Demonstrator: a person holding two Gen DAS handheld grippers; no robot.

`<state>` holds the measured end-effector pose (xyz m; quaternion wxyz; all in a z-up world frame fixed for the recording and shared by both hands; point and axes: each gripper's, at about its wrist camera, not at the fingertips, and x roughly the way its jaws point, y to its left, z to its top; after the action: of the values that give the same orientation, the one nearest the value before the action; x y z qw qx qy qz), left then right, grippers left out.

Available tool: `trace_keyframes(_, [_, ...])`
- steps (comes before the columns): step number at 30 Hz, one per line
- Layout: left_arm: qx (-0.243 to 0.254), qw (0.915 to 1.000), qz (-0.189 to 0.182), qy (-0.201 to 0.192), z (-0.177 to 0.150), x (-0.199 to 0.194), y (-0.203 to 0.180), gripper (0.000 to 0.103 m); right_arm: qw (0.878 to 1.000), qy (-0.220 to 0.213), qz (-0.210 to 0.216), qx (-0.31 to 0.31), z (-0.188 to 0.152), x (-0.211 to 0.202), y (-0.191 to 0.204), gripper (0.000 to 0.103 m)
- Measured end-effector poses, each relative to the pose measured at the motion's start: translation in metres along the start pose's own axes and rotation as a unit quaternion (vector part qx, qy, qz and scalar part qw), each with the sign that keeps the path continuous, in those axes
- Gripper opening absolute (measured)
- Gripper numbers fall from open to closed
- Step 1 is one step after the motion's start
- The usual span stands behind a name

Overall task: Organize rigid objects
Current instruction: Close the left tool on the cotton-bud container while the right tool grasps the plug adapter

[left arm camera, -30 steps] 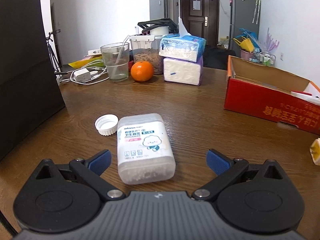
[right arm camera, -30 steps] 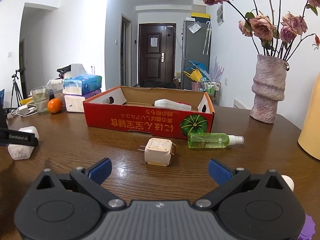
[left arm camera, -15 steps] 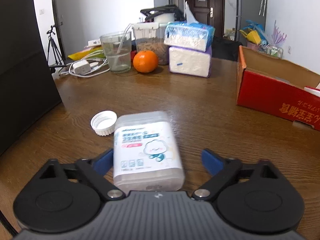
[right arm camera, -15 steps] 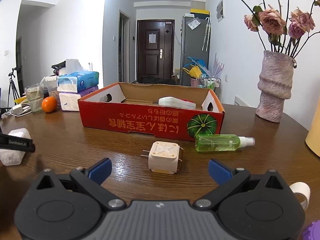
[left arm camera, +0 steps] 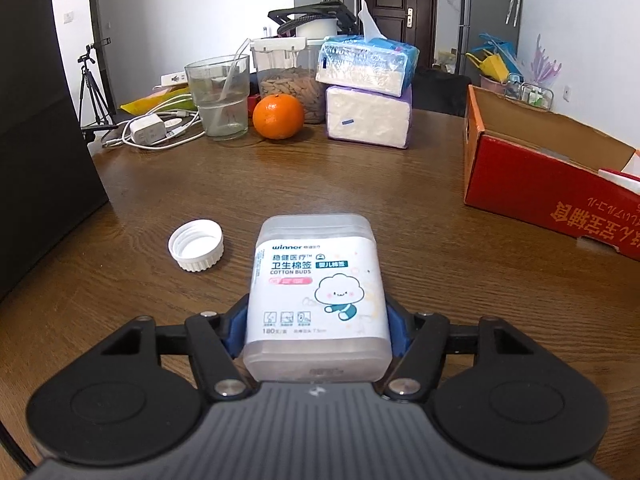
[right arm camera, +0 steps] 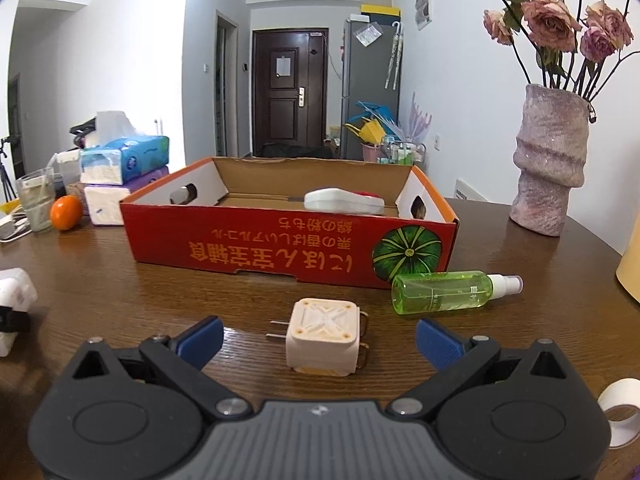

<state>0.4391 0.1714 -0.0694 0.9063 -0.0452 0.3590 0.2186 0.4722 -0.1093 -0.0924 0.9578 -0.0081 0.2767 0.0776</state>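
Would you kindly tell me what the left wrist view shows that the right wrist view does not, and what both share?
Only the left wrist view shows the white bottle cap lying open side up, the cotton bud box's label, and the left gripper, whose jaws have just been closing and now press the box's sides. Only the right wrist view shows the plug adapter between the open right gripper's jaws, the green spray bottle, the vase and the tape roll. Both show the red cardboard box, orange, tissue packs and glass.
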Motion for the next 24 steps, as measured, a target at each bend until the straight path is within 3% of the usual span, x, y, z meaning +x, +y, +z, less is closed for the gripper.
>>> trace_keyframes(15, [0.004,0.9999,-0.004,-0.015,0.002,-0.008,-0.001,0.065,0.999,0.044,-0.021,0.016,0.008,0.04,-0.004,0.101])
trace_keyframes(19, [0.005,0.9999,-0.005,-0.016,0.002,-0.008,-0.001,0.065,0.998,0.058,-0.025,-0.001,0.009,0.046,0.003,0.088])
trace_keyframes(22, [0.006,0.9998,-0.005,-0.016,0.002,-0.007,-0.001,0.065,0.998,0.068,-0.017,-0.003,0.008,0.049,0.004,0.068])
trace_keyframes(24, [0.006,0.9998,-0.005,-0.016,0.002,-0.007,-0.001,0.065,0.998,0.068,-0.014,0.002,0.008,0.048,0.003,0.066])
